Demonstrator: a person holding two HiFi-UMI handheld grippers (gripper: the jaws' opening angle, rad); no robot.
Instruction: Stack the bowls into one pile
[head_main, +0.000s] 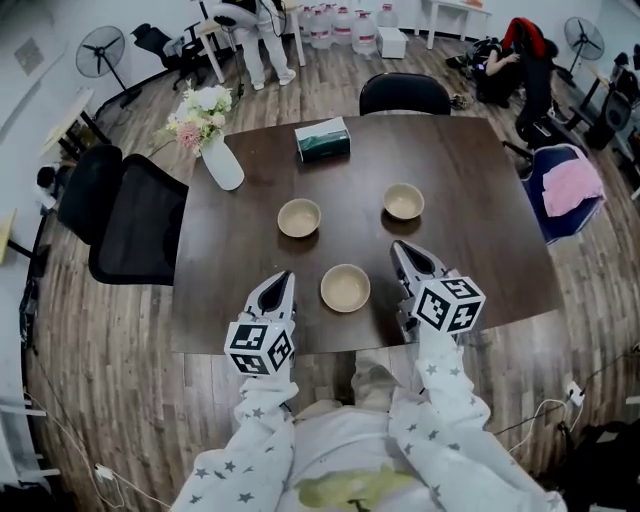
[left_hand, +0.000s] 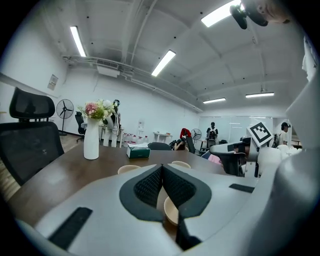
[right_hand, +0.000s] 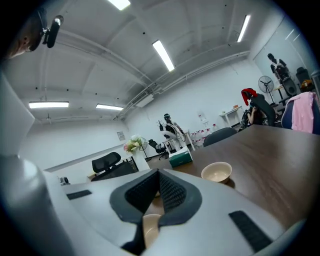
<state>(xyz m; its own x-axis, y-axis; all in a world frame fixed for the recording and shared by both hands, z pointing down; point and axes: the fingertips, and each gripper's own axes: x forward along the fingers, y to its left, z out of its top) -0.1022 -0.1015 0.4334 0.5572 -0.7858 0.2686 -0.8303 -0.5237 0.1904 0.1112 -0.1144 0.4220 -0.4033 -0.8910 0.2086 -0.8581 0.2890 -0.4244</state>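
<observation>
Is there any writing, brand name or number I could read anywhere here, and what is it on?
Nothing here can be read as text.
On the green tissue box: print too small to read.
On the wall notice: too blurred to read.
On the marker cubes: only black-and-white square patterns, no letters or numbers.

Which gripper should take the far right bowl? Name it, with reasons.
Right. The right gripper, jaws shut, sits nearest the far right bowl; the left gripper lies farther, beyond the near bowl.
</observation>
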